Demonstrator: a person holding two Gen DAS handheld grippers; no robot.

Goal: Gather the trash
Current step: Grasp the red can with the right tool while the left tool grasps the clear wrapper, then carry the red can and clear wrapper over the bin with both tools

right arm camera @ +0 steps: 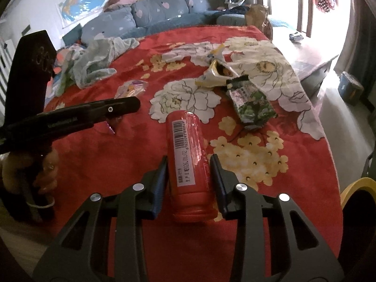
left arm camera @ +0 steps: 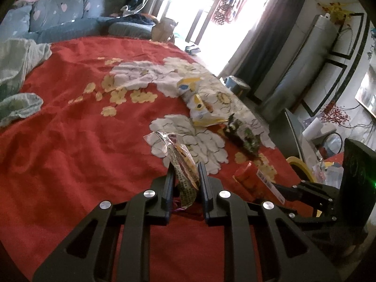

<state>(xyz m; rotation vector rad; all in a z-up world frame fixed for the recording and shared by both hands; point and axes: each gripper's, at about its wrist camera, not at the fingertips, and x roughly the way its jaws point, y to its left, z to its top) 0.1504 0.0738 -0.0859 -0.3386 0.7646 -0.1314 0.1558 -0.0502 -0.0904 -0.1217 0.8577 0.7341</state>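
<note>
Crinkled wrapper [left arm camera: 184,164] seemingly between left hand-held gripper [left arm camera: 185,171] pads

Red floral blanket [right arm camera: 94,164], wrappers [right arm camera: 251,103], crumpled cloth [right arm camera: 98,63]

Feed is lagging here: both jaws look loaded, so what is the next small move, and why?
Probably lift both clear of the red floral blanket: the left gripper pinches a clear snack wrapper, and the right gripper clamps the red bottle.

Barcode with a digit row too blurred to read on the white label of the red bottle [right arm camera: 190,162]. Faint embossed lettering, unreadable, along the black hand-held gripper [right arm camera: 122,108] at nine o'clock. World map [right arm camera: 82,2] at eleven o'clock, names illegible.
</note>
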